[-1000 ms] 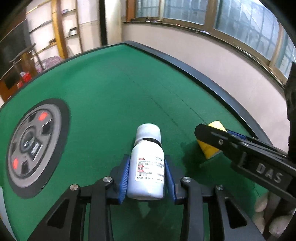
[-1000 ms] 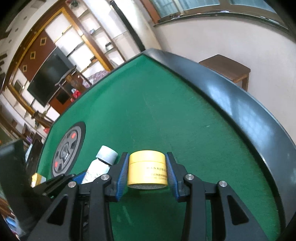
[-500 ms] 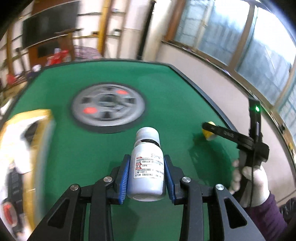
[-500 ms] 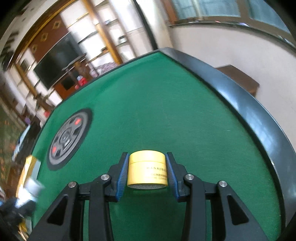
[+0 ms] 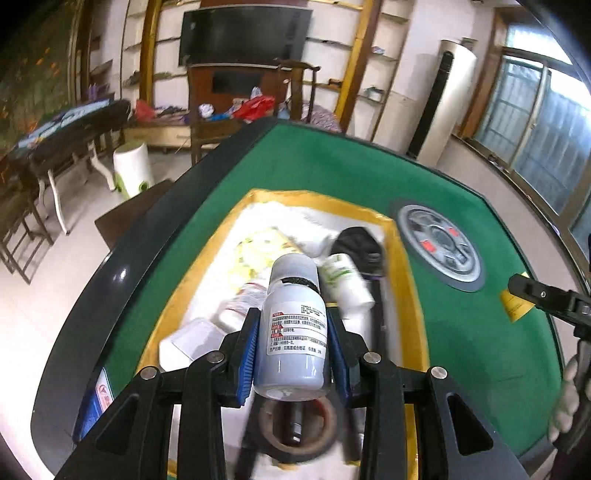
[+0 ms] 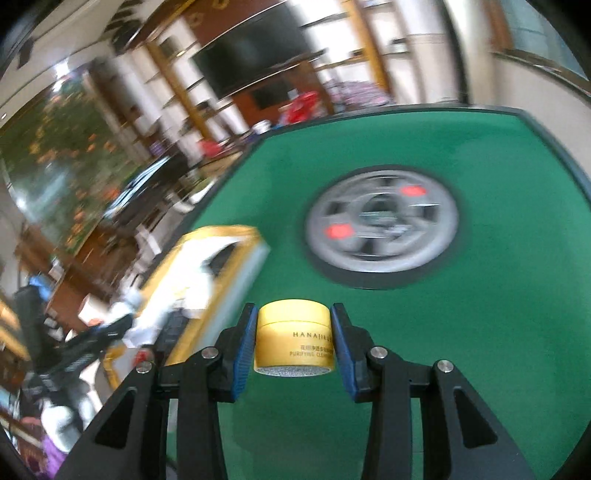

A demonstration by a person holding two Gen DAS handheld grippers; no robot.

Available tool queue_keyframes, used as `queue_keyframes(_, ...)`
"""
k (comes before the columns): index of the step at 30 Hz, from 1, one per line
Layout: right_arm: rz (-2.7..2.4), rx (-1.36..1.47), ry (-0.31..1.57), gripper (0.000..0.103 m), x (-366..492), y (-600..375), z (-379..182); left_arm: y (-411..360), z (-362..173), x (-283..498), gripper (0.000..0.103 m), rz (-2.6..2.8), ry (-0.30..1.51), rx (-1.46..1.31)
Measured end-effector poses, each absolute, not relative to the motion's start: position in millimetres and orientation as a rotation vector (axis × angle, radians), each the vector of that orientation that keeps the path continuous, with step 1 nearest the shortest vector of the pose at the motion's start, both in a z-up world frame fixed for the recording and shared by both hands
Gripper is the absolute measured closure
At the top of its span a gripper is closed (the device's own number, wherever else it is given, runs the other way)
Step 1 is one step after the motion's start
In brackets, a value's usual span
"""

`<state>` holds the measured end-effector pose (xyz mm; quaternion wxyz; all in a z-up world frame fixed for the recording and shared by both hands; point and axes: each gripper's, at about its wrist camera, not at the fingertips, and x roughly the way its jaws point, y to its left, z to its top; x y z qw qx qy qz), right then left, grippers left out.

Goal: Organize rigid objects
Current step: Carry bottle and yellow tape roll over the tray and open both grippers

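white pill bottle (image 5: 295, 332) clamped between left gripper (image 5: 293, 345) fingers, above yellow-rimmed box (image 5: 406, 280) | yellow jar (image 6: 294, 338) pinched in right gripper (image 6: 294, 341), box off left of fingers | judged: both unplaced | count: one bottle, one jar held; several items boxed, blurred

Left gripper (image 5: 293, 347): pads clamp white bottle (image 5: 295, 332).
Below the jaws: yellow-rimmed tray (image 5: 404, 273), tape roll (image 5: 297, 430).
Right of jaws: right gripper (image 5: 546, 297).

A dark television (image 5: 243, 35) hung among white shelves (image 5: 332, 44); a pale tiled floor (image 5: 33, 295), wooden chair (image 5: 299, 88) and bright window (image 5: 546, 122) surrounded it.
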<state>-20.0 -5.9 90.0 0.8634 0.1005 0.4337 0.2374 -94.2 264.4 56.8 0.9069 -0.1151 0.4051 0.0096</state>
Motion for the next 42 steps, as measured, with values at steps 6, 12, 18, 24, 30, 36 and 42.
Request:
queue_keyframes(6,0.569,0.124,1.000,0.064,-1,85,83,268,36,-72,0.067,-0.014,0.880,-0.263)
queue_keyframes(12,0.525,0.019,1.052,0.064,26,132,64,272,29,-69,0.067,-0.035,0.895,-0.282)
queue_keyframes(18,0.472,-0.043,1.073,0.064,39,145,48,273,32,-74,0.066,-0.036,0.865,-0.297)
queue_keyframes(24,0.473,-0.036,1.031,0.058,34,147,53,268,48,-86,0.038,-0.005,0.801,-0.267)
queue_keyframes(30,0.483,-0.006,0.895,0.054,6,129,86,251,77,-108,0.021,0.104,0.682,-0.169)
queue_keyframes(36,0.381,-0.078,0.650,0.024,-53,100,119,229,125,-163,0.000,0.296,0.339,-0.119)
queue_keyframes(42,0.220,-0.030,0.496,0.000,-101,55,122,202,137,-169,0.000,0.253,0.402,-0.127)
